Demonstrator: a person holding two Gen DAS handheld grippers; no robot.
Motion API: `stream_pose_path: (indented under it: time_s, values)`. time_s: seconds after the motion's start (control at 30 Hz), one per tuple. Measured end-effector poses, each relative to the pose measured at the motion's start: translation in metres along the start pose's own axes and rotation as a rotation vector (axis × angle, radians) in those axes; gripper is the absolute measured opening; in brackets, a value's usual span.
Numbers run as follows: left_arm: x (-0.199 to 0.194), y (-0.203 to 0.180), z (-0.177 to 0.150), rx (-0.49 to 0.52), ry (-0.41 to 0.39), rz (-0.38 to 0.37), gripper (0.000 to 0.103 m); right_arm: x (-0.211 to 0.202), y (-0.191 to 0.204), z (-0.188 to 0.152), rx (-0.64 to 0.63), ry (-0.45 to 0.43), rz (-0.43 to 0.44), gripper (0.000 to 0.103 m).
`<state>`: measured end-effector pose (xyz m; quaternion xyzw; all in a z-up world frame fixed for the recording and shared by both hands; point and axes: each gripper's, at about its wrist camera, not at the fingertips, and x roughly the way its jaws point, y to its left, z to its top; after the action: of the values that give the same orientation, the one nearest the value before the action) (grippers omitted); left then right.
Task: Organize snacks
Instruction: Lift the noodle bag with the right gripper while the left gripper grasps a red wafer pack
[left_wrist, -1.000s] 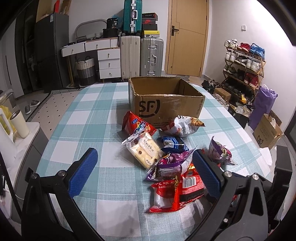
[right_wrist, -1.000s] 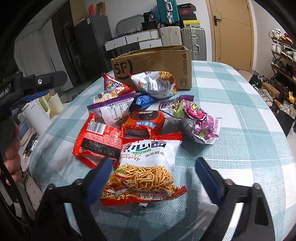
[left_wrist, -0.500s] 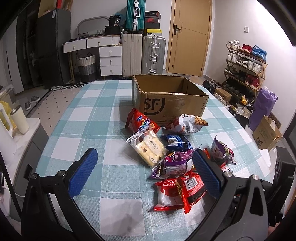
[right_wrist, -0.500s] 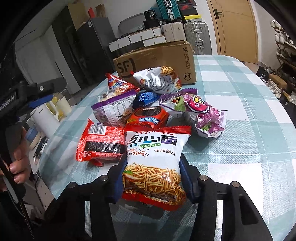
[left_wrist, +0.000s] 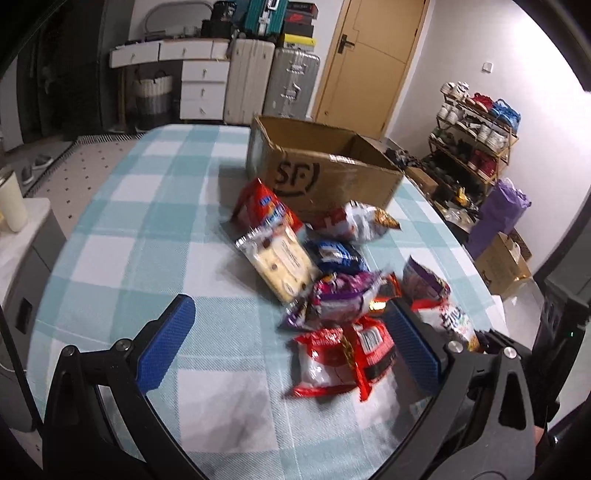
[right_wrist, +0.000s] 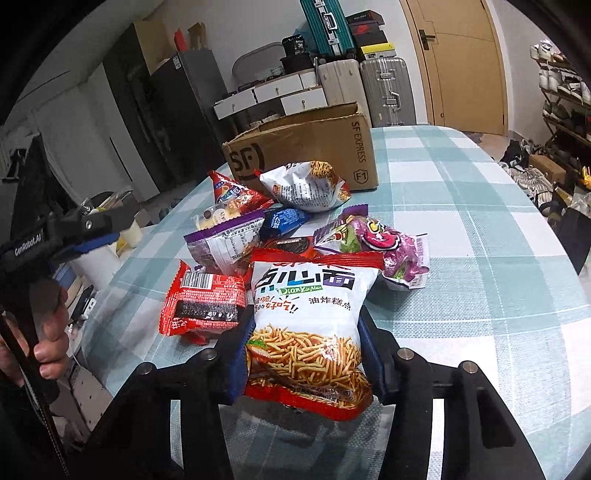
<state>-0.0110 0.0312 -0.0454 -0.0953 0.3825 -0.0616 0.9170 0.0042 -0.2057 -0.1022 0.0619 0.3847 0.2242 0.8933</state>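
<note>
My left gripper (left_wrist: 295, 332) hangs with jaws wide apart over the checked tablecloth (left_wrist: 129, 229). The red packet (left_wrist: 343, 354) lies just inside my right finger (left_wrist: 413, 347); the purple bag (left_wrist: 340, 299) sits beyond it, the cardboard box (left_wrist: 325, 173) farther ahead.
</note>
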Motion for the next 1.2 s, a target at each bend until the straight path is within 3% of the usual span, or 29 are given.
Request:
stream_pose_path:
  time_s: [0.5, 0.9, 1.1, 1.17, 1.2]
  values:
    - [0.029, -0.041, -0.019, 0.091, 0.107, -0.075, 0.102, -0.011, -0.009, -0.004, 0.016, -0.021, -0.01, 0.051]
    - [0.056, -0.073, -0.026, 0.183, 0.145, -0.048, 0.097, -0.022, -0.012, -0.009, 0.011, -0.062, -0.015, 0.051]
    - [0.069, -0.096, -0.034, 0.306, 0.117, 0.025, 0.089, -0.027, -0.017, -0.01, 0.02, -0.081, -0.018, 0.051]
    - [0.074, -0.097, -0.037, 0.304, 0.139, 0.016, 0.07, -0.029, -0.02, -0.011, 0.026, -0.087, -0.018, 0.051]
    - [0.078, -0.097, -0.038, 0.301, 0.154, 0.012, 0.066, -0.031, -0.021, -0.012, 0.028, -0.089, -0.02, 0.051]
